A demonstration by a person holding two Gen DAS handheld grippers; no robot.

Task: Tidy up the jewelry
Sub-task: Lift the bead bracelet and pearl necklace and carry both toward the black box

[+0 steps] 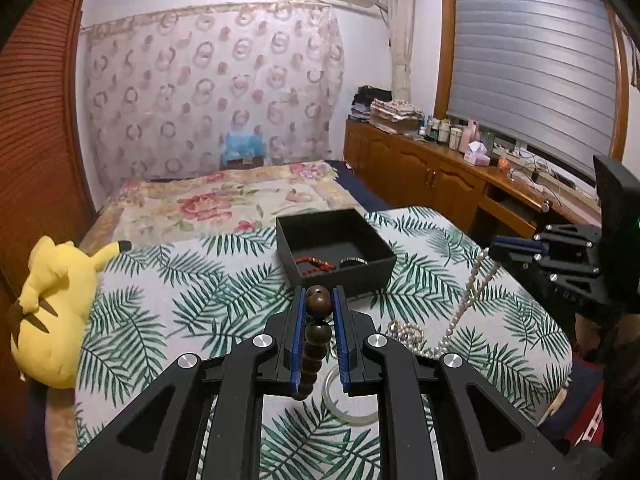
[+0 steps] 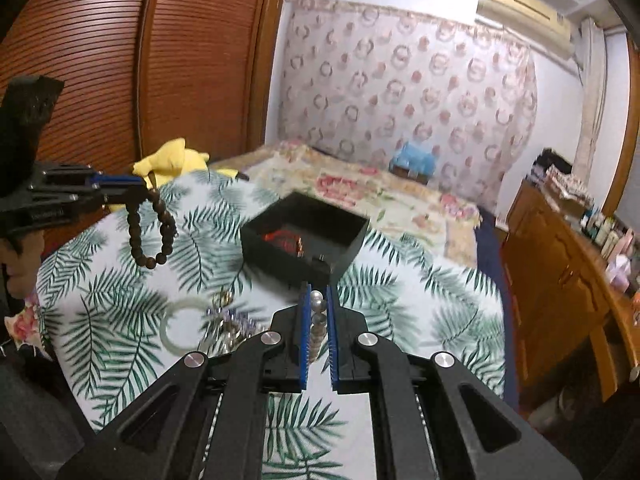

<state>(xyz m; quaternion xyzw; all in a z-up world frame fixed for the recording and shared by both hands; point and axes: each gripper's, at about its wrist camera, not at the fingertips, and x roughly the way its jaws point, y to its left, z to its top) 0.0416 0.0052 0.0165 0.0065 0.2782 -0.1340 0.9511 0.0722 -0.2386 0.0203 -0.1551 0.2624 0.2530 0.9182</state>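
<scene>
My left gripper (image 1: 319, 294) is shut on a dark brown wooden bead bracelet (image 1: 318, 302), held above the leaf-print cushion just short of the black box (image 1: 380, 254). In the right wrist view the left gripper (image 2: 136, 190) shows at the left with the bracelet (image 2: 152, 232) hanging from it. My right gripper (image 2: 318, 294) is shut on a pearl necklace (image 2: 317, 320), lifted near the box (image 2: 352, 244). In the left wrist view the right gripper (image 1: 494, 246) trails the pearls (image 1: 468, 300) down to the cushion. The box holds a red bead string (image 1: 316, 265) and a dark ring (image 1: 354, 262).
A pale jade bangle (image 2: 166, 328) and a tangle of sparkly jewelry (image 2: 228, 324) lie on the leaf-print cushion (image 1: 192, 292). A yellow plush toy (image 1: 52, 312) sits at the cushion's left edge. A floral bed lies behind, and a wooden cabinet (image 1: 432, 172) stands at the right.
</scene>
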